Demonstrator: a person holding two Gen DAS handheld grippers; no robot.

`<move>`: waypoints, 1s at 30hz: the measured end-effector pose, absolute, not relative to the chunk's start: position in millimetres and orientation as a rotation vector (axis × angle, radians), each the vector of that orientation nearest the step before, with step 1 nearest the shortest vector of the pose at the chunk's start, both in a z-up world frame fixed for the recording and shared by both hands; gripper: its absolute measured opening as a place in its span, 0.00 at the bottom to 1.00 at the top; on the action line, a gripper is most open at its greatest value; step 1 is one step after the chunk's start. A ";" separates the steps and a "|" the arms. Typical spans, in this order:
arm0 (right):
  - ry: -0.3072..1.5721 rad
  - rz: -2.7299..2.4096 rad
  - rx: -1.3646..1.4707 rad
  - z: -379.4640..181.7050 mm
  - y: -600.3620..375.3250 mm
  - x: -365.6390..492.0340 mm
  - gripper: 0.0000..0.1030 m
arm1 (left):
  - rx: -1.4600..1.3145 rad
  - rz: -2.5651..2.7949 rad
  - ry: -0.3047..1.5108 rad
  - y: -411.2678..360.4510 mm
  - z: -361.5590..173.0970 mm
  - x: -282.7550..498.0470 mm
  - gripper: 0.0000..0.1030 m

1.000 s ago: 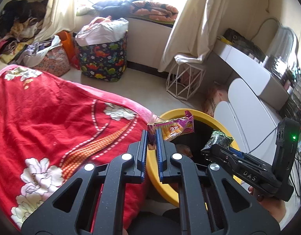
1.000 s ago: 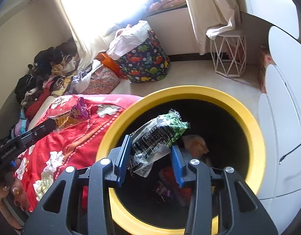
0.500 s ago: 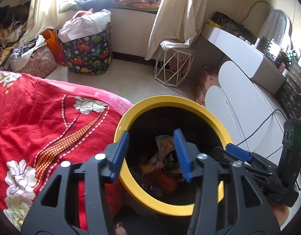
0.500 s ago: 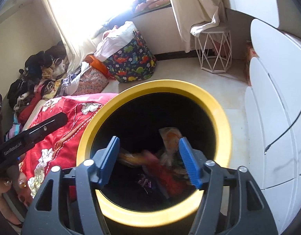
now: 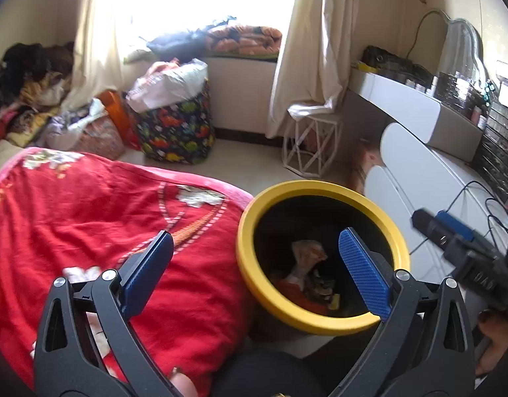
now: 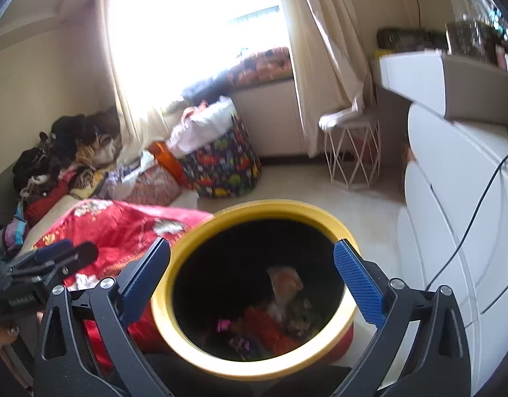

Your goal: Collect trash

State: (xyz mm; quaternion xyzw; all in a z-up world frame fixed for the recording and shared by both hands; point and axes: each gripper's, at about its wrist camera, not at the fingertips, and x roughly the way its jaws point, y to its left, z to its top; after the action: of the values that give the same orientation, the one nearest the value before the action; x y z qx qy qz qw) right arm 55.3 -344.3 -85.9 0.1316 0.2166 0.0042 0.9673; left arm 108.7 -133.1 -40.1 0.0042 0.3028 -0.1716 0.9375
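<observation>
Both claws gape empty; yellow-rimmed bin (image 5: 320, 326) beside red blanket (image 5: 88, 205); wrappers (image 6: 273, 317) inside.

Right claw (image 6: 252, 271) spread wide, empty, above yellow-rimmed bin (image 6: 194, 354). Crumpled wrappers (image 6: 270, 317) lie at bin bottom. Red floral blanket (image 6: 121, 228) beside bin; left claw (image 6: 68, 254) at frame edge.

wrappers (image 5: 308, 264) in bin (image 5: 320, 188), blanket (image 5: 105, 205) left
</observation>
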 end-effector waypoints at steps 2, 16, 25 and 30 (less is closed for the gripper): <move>0.397 0.007 0.247 -82.0 -340.8 48.3 0.94 | 0.002 -0.335 0.607 -125.6 -39.2 100.5 0.89; 0.263 0.067 0.144 -78.7 -304.1 13.4 0.94 | -0.065 -0.209 0.518 -82.9 -30.9 64.2 0.89; 0.188 0.039 0.090 -73.9 -298.1 6.0 0.94 | -0.059 -0.216 0.487 -82.7 -29.5 58.2 0.89; 0.193 0.034 0.089 -75.3 -298.3 5.5 0.94 | -0.058 -0.217 0.481 -83.6 -28.1 57.2 0.89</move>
State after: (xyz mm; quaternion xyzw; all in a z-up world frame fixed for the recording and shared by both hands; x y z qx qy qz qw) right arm 5.5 -298.3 -75.3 0.0444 0.0961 0.0170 0.9942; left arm 57.2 -83.6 -28.1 -0.0285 0.2377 -0.1071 0.9650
